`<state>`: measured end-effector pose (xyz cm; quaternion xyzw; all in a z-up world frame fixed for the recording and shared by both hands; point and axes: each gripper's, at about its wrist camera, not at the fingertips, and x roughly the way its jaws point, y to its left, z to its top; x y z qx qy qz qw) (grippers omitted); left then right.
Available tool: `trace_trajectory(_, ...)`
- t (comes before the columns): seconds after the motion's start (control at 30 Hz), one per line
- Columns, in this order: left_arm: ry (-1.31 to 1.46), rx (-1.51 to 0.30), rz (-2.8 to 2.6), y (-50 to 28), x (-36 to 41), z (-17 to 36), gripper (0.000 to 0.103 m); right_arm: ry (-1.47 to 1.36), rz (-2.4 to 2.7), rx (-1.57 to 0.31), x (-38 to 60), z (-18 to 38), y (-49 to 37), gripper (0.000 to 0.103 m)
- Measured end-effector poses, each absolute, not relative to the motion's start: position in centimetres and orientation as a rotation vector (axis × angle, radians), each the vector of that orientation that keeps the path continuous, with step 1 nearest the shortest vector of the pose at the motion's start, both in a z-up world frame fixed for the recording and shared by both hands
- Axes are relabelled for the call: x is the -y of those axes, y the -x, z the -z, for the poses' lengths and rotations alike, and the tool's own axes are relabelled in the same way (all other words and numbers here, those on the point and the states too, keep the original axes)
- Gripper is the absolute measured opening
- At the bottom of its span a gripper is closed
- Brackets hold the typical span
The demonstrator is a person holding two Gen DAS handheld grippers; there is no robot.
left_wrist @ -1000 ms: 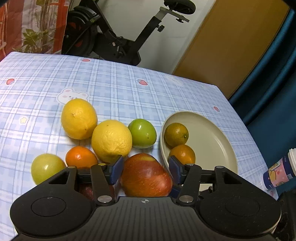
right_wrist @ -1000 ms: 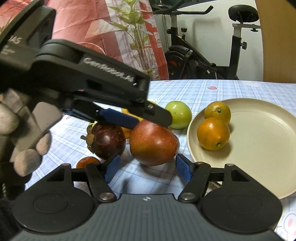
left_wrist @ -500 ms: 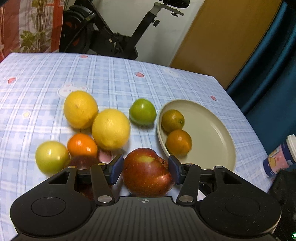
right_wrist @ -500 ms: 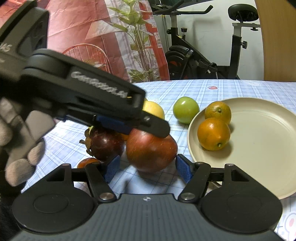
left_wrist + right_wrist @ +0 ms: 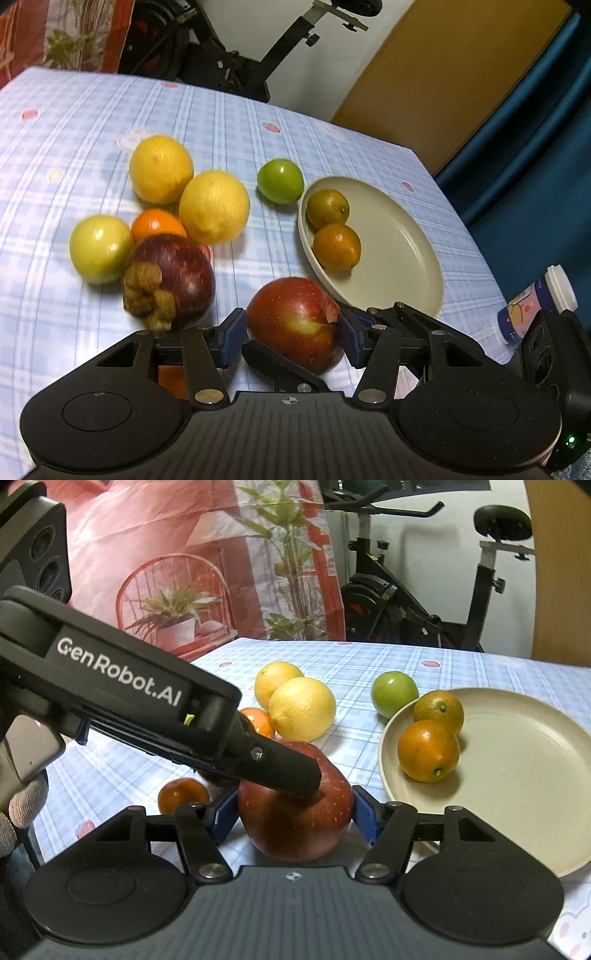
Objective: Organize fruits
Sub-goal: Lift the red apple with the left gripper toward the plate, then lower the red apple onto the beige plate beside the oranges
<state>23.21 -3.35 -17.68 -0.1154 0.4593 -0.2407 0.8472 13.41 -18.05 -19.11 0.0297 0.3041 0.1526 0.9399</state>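
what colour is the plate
Plain beige plate, clearest in the right wrist view.

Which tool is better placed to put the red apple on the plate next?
Left. The left tool clamps the red apple between its pads, and the plate lies just ahead to its right. The right tool is open and merely straddles the same apple.

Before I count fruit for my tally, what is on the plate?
Two oranges sit at the plate's left edge. Its near rim is hidden behind the right tongs.
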Motion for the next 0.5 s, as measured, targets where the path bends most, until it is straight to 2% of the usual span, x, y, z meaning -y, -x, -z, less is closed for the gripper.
trace_trajectory(0.5, 0.344, -0.969, 0.507, -21.9, 1.5, 18.6, 0.057, -0.073, -0.367, -0.651, 18.5, 19.4, -13.1, 0.065)
